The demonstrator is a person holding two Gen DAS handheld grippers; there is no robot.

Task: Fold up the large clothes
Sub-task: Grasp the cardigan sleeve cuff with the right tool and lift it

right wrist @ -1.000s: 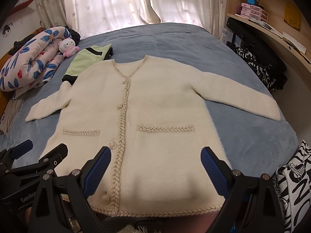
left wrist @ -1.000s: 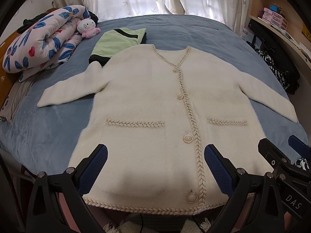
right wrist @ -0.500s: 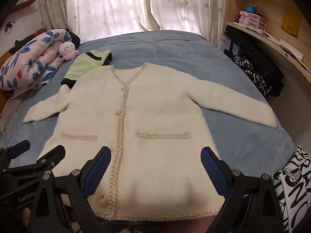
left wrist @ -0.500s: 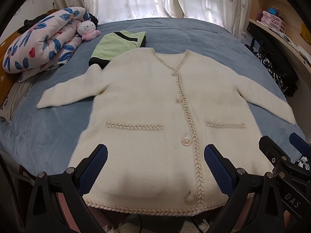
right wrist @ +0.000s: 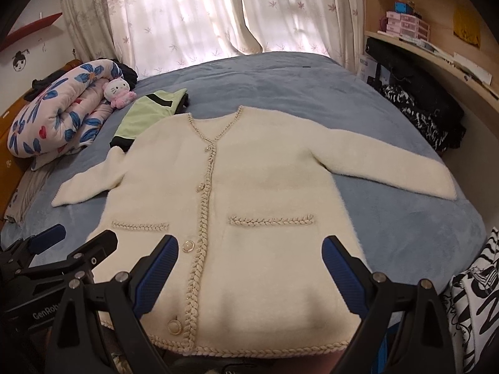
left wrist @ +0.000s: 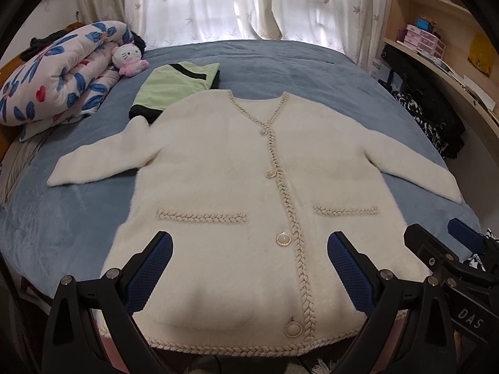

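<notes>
Your cardigan [left wrist: 224, 193] lies flat on the bed [left wrist: 296, 62], collar far and hem nearest you, its long axis running straight away, with your left gripper [left wrist: 249, 268] and right gripper [right wrist: 249, 268] both spread wide, empty, over the hem.

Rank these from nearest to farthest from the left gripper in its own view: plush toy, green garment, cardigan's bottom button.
1. Bottom button, between the open left gripper's fingers, slightly right.
2. Green garment, beyond the cardigan's collar, left.
3. Plush toy, farthest, far left by the quilt.
</notes>
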